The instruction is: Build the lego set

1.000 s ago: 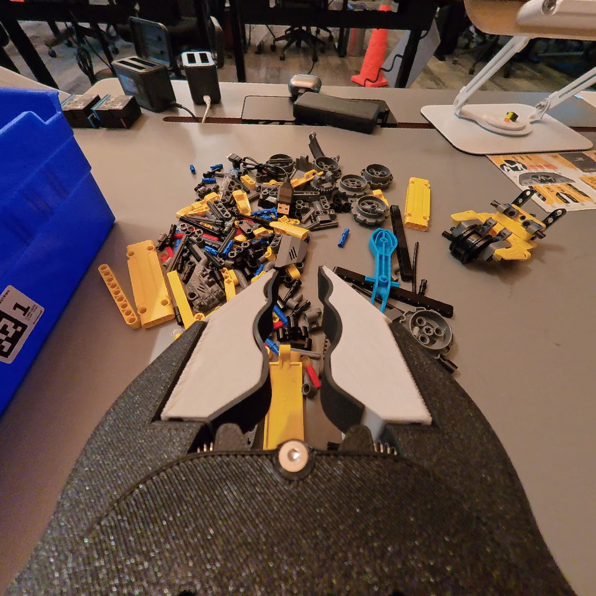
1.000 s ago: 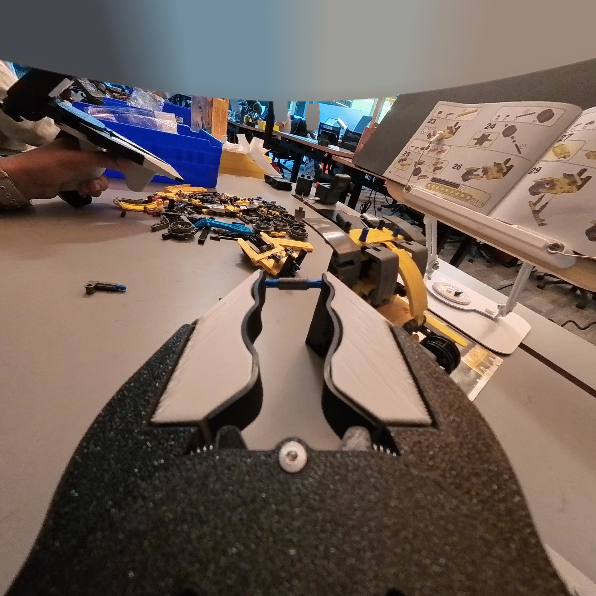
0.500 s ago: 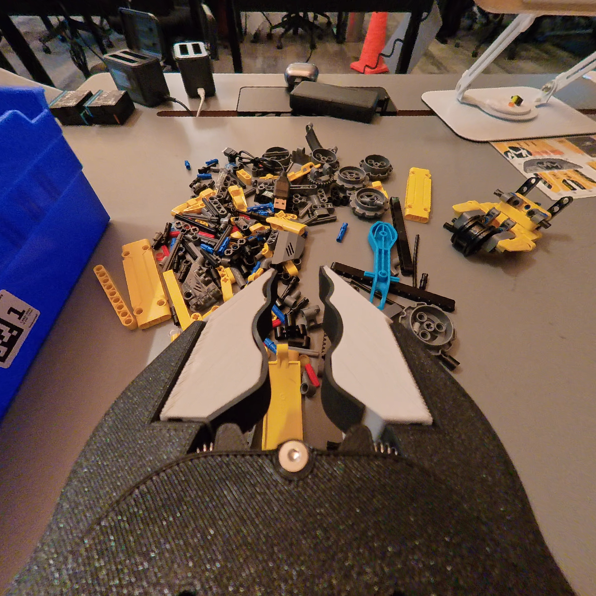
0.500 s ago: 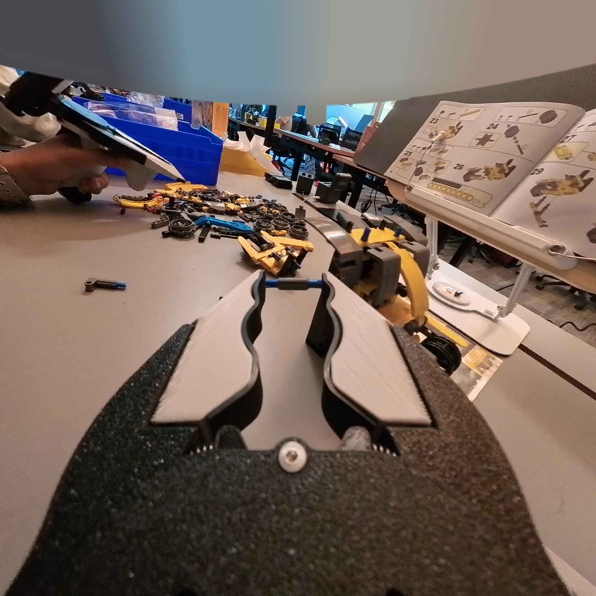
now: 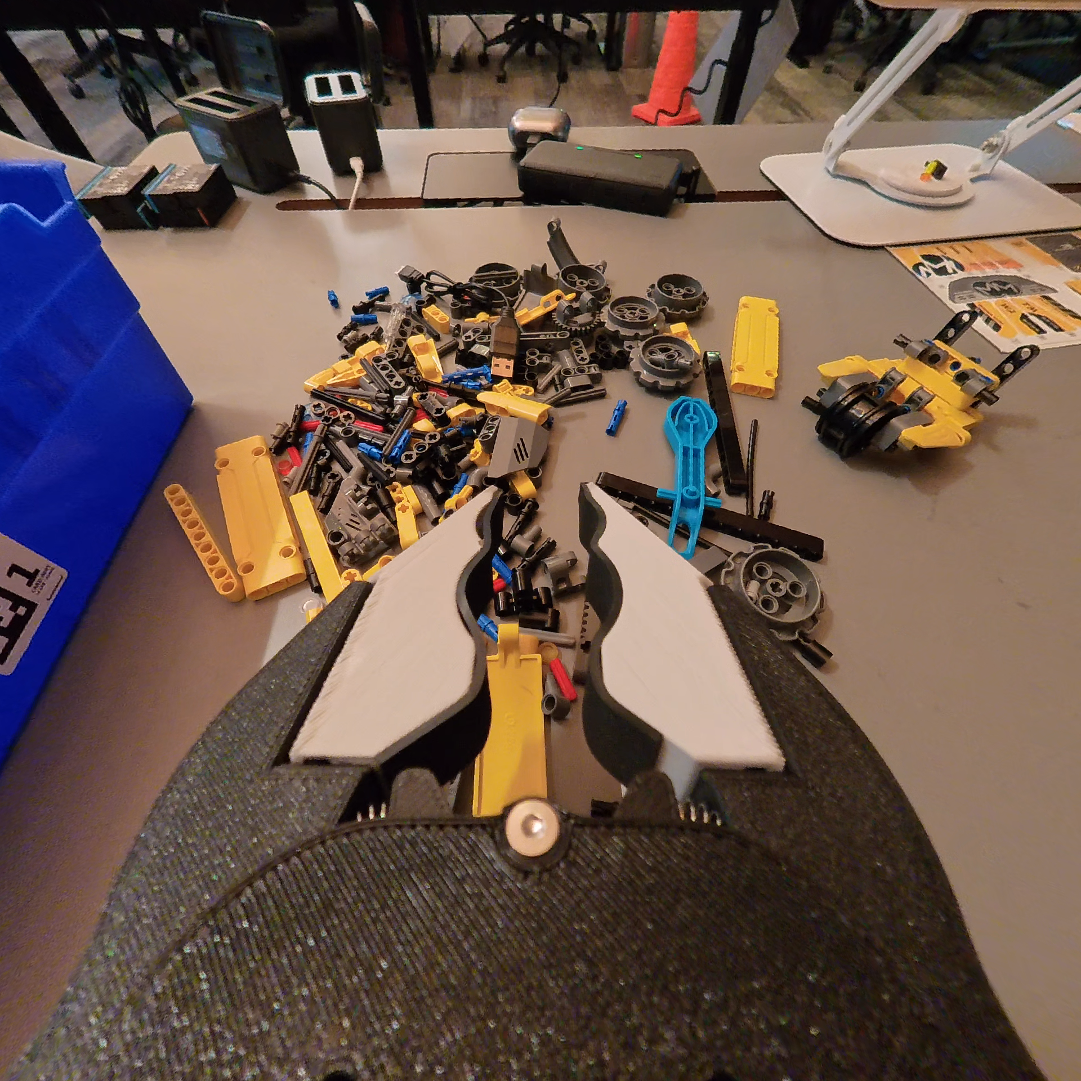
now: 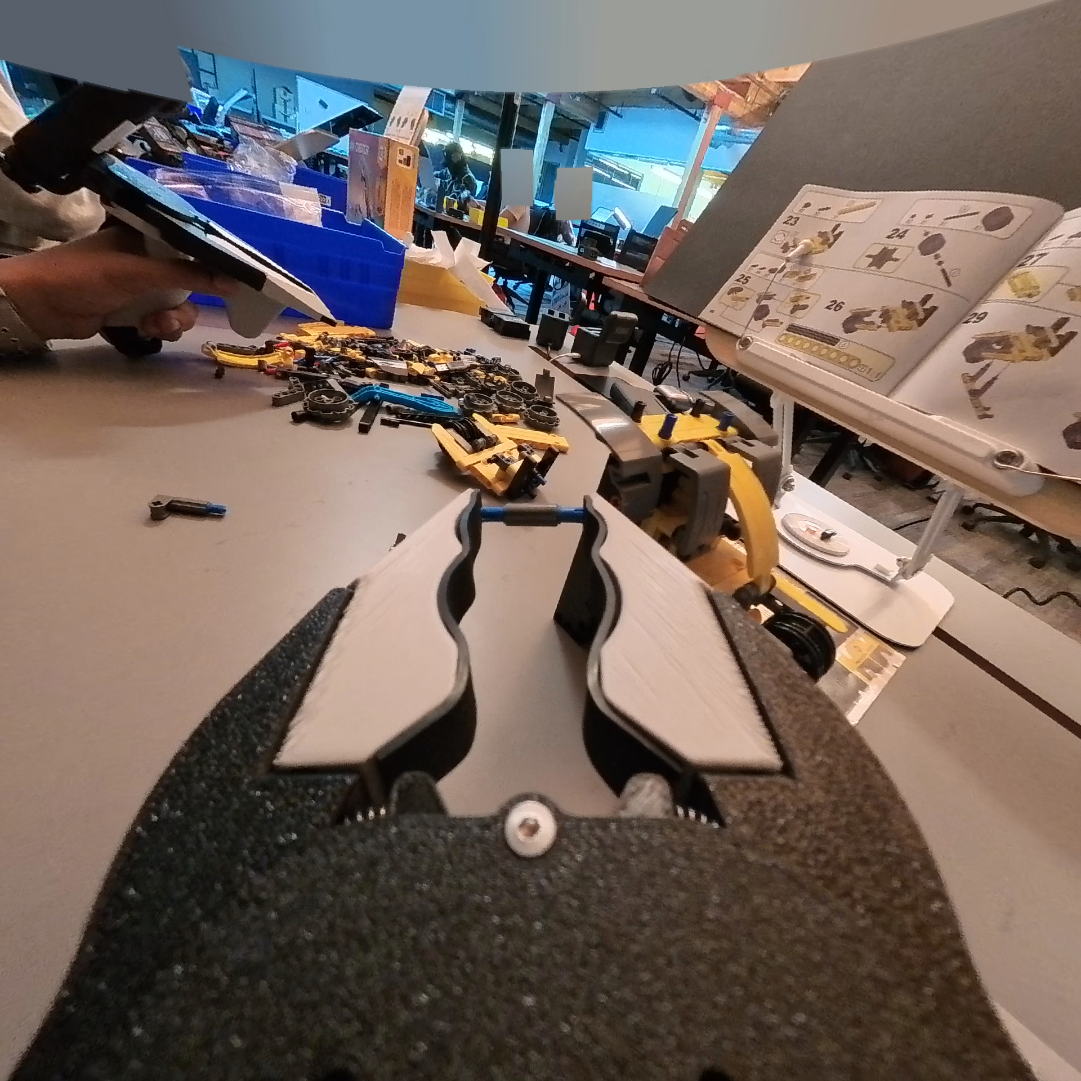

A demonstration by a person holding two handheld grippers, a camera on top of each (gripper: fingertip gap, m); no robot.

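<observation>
Parts (image 5: 444, 409), a loose pile of yellow, black, grey and blue building pieces, lie on the grey table (image 5: 877, 643) in the left wrist view, straight ahead of and partly under the left gripper (image 5: 538, 497). Its jaws stand spread with nothing between the tips; small black and grey pins and a yellow panel (image 5: 510, 719) lie on the table below the gap. A blue tool (image 5: 687, 468) and a black beam (image 5: 711, 515) lie just right of the right finger, a grey wheel (image 5: 772, 585) near them. A blue bin (image 5: 70, 421) stands at the left, and a small yellow assembly (image 5: 901, 403) sits well apart at the right. In the right wrist view, the right gripper (image 6: 531, 515) pinches a thin blue axle (image 6: 531, 516) with a dark sleeve crosswise between its fingertips, above the table. A yellow and grey model (image 6: 696, 485) stands just beside the right finger. A small pin (image 6: 187, 506) lies alone at the left. The pile lies farther off, where a hand (image 6: 88, 298) holds the left gripper above it. An open booklet (image 6: 877, 281) rests on a stand at the right.
</observation>
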